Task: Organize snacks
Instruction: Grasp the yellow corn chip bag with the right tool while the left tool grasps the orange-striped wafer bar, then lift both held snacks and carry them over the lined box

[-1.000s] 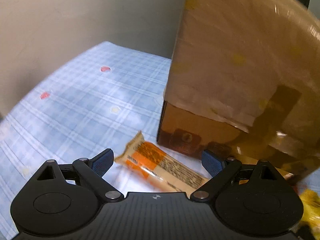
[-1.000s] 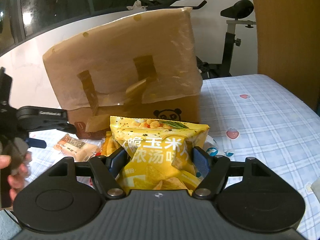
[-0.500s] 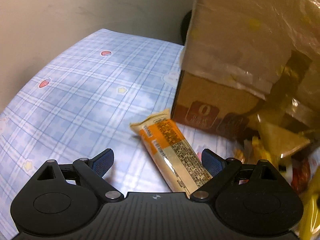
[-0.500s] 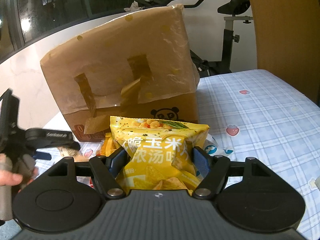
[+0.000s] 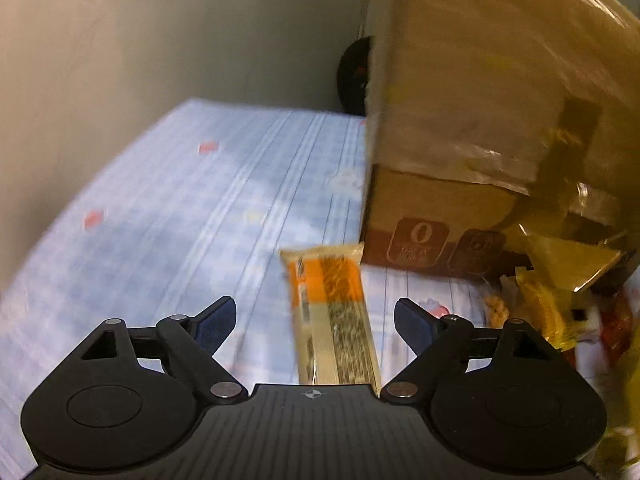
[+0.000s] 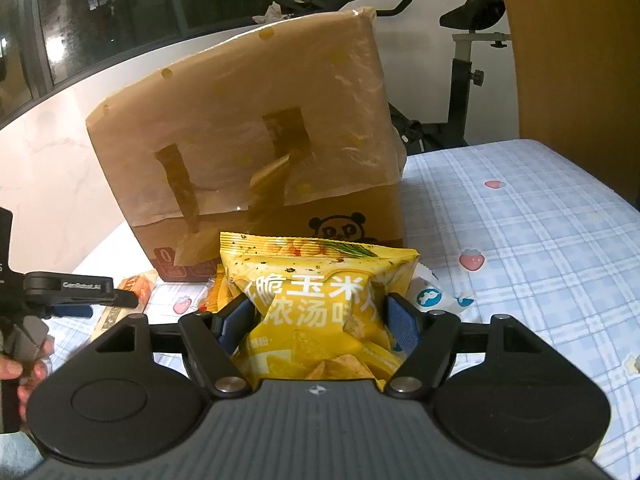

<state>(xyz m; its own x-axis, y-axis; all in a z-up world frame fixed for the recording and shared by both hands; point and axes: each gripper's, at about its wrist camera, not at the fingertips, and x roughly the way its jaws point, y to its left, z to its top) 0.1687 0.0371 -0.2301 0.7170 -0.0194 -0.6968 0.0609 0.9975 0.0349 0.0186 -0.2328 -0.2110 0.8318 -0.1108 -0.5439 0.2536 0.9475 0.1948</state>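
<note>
An orange and beige snack bar [image 5: 332, 312] lies on the blue plaid tablecloth [image 5: 180, 220], pointing away from me. My left gripper [image 5: 316, 322] straddles it and its jaws are closing, with a gap on both sides of the bar. My right gripper [image 6: 319, 318] is shut on a yellow bag of corn chips [image 6: 320, 280], its blue pads pressing the bag's sides. A tall cardboard box [image 6: 248, 152] wrapped in brown paper stands just behind both. In the right wrist view the bar [image 6: 138, 286] shows at the left, by the box's corner.
More snack packets [image 5: 540, 308] lie heaped at the foot of the box [image 5: 460, 120]. A white and blue packet [image 6: 432, 296] sits behind the chip bag. A hand [image 6: 24, 368] shows at the left edge. An exercise bike [image 6: 472, 60] stands beyond the table.
The left gripper has rolled and shifted, so the bar now runs straight between its fingers instead of slanting. Its jaws have narrowed slightly. The right gripper still holds the chip bag in place.
</note>
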